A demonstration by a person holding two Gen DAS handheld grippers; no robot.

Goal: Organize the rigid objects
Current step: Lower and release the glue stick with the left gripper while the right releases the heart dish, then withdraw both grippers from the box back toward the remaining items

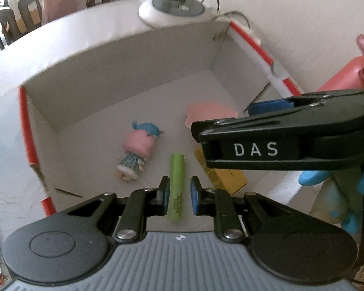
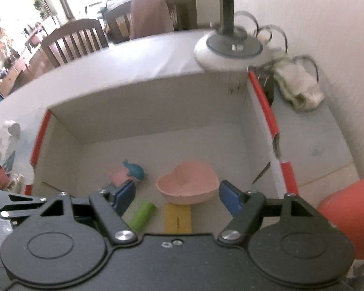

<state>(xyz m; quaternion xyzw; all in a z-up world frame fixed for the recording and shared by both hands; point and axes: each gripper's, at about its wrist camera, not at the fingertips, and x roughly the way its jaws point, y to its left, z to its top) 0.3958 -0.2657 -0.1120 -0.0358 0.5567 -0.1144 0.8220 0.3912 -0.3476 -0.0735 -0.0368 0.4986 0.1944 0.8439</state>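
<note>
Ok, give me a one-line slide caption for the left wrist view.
Open left hand-held gripper hovers over green tube in white box beside doll.

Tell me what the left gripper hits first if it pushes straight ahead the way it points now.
Probably the green tube: it lies lengthwise in the gap of the open left gripper, on the floor of the box. Depth is unclear, so the fingers may be above it and meet the floor instead.
</note>
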